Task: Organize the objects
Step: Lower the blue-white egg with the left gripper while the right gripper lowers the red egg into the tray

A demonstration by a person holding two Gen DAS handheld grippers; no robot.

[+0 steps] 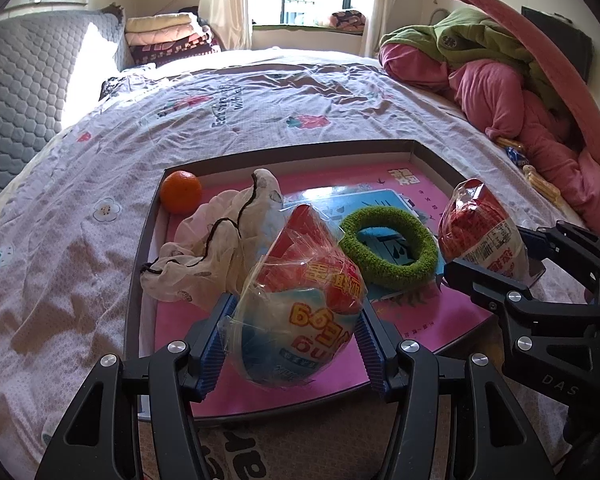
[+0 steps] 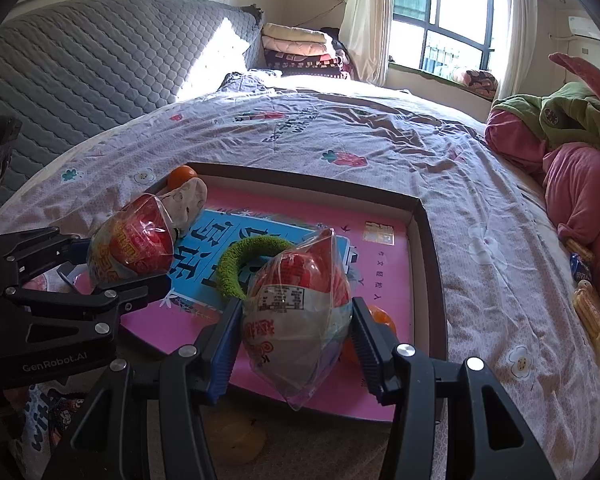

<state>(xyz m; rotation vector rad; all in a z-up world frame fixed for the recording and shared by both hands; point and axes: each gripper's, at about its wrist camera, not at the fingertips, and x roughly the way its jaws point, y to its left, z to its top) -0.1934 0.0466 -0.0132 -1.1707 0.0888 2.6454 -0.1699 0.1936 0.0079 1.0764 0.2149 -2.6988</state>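
In the left wrist view, a small round orange fruit sits in the upper left corner of the shallow dark-rimmed tray with a pink printed floor, which lies on the flowered bedsheet. Beside it lies a crumpled cream cloth with dark piping, then a fuzzy green ring on a blue booklet.

At lower centre, the left gripper has its jaws clamped on a cellophane-wrapped red, white and blue snack packet, whose long axis runs away from the camera, twisted tip toward the window. At the right edge, the right gripper grips a second red-and-white wrapped packet, tip up and leftward.

Sorting seems midway: both packets hang over the tray, unplaced. Loose wrapped items, possibly sweets, remain on the bed at the right.
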